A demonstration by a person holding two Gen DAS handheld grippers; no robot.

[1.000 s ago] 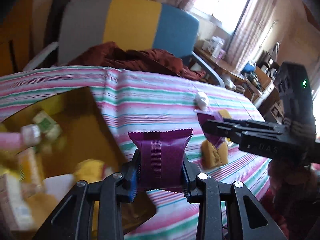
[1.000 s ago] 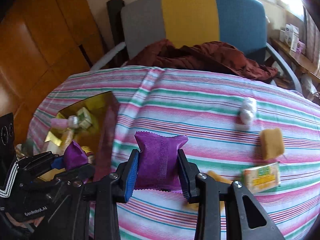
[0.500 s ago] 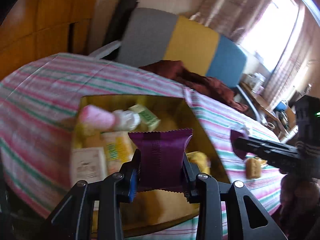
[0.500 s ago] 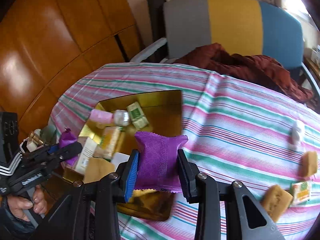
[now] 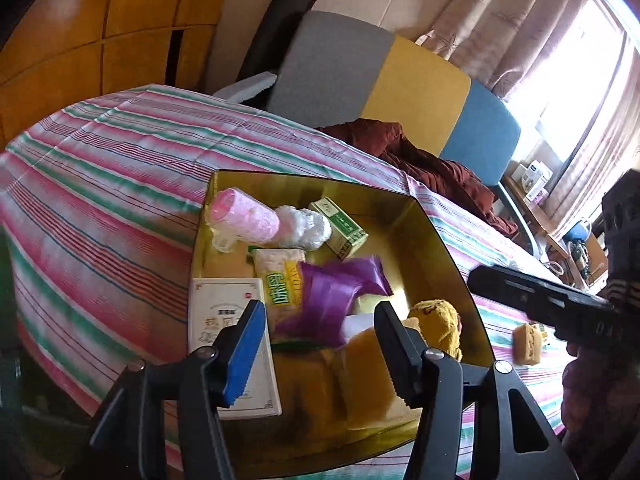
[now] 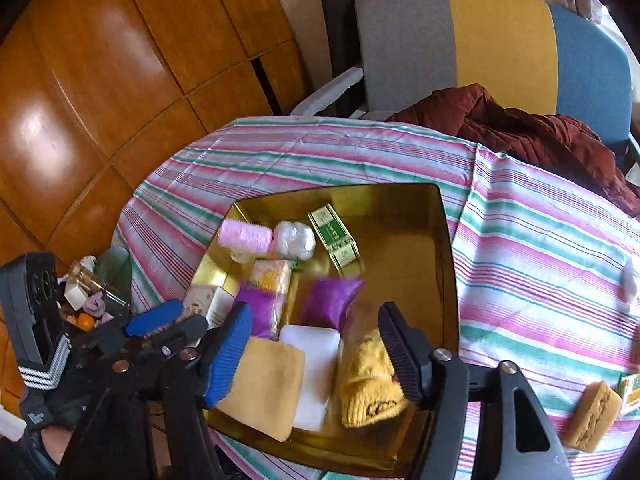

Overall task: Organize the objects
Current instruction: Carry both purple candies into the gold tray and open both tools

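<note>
Both hand-held grippers, left [image 5: 320, 334] and right [image 6: 314, 342], hang over the gold tray [image 6: 448, 248] w/ jaws just opening, nothing clamped. Each purple packet [image 5: 332, 296] [image 6: 330, 300] lies loose in the tray, released to collect w/ other items. Only right view shows the sponge [image 6: 592, 414] on the table, right of tray.
</note>
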